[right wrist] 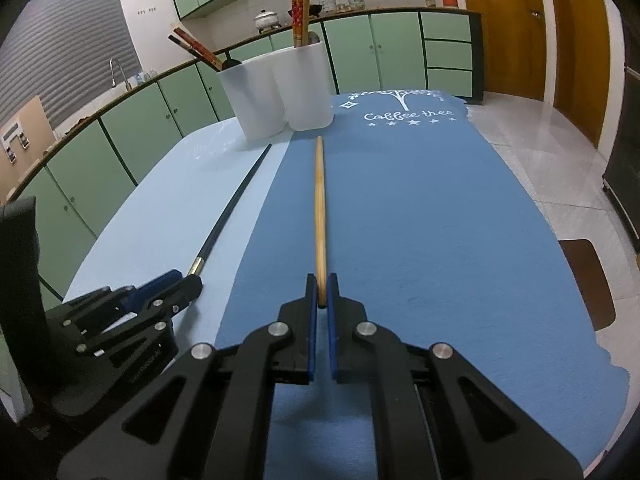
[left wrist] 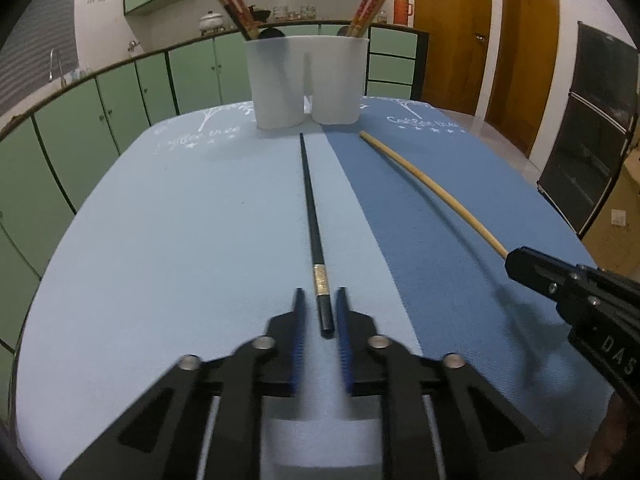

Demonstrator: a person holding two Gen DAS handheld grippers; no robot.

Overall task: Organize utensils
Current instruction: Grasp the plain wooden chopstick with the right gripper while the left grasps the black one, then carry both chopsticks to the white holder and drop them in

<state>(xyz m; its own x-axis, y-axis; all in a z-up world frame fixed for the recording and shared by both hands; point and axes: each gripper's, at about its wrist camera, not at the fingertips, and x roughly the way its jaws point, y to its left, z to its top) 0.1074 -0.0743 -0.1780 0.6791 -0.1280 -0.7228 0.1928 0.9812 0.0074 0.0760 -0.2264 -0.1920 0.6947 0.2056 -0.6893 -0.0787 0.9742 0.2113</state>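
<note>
holder: a white two-lobed utensil holder [left wrist: 306, 80] stands at the far end of the table, astride the seam of the two mats.
holder contents: red-and-gold chopsticks [left wrist: 234, 2] lean out of the left lobe beside a dark rounded utensil top; another bundle [left wrist: 374, 0] stands in the right lobe.
black chopstick: the black chopstick [left wrist: 312, 216] lies flat on the light blue mat [left wrist: 160, 220], long axis toward the holder, thin tip far, metal-banded butt near.
left gripper: the left gripper [left wrist: 320, 312] brackets the butt end; in its own view slim gaps show beside the blue pads [left wrist: 299, 320], and the picture is blurred, so contact is unclear.
wooden chopstick: the wooden chopstick [right wrist: 320, 208] points toward the holder over the dark blue mat [right wrist: 420, 220].
right gripper: the right gripper [right wrist: 321, 292] is clenched on its near end.
around: green cabinets [left wrist: 120, 100], wooden doors [left wrist: 452, 32], nothing between sticks and holder.
</note>
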